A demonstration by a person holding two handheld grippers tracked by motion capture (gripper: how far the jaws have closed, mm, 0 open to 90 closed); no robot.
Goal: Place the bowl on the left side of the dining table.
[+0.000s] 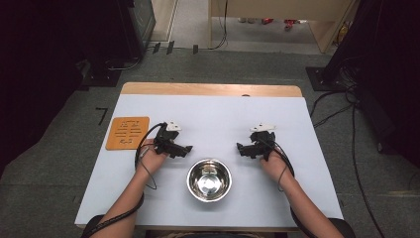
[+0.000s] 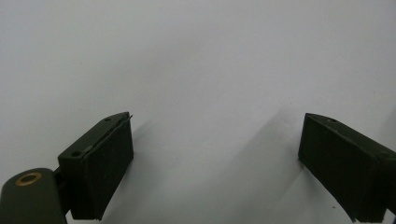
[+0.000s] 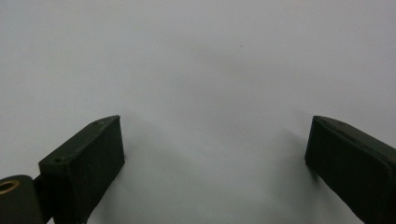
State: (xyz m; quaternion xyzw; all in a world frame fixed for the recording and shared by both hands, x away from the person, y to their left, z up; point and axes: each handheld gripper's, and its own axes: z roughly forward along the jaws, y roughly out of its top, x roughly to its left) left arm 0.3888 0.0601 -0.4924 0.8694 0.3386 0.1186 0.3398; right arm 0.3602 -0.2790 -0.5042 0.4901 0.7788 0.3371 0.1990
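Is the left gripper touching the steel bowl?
Apart. The high view shows white table between the left gripper and the bowl.

R gripper (image 3: 215, 158): jaws wide apart, nothing btwn; pale table surface (image 3: 205, 70) close below.

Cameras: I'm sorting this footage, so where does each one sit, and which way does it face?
High view: above the person's side, looking forward and down on the table, steel bowl and orange board; forearms and both hands show.
Left gripper view: on the left gripper, facing bare table between open jaws.
Right gripper view: on the right gripper, likewise, jaws open.
Both gripper views share the pale table surface.
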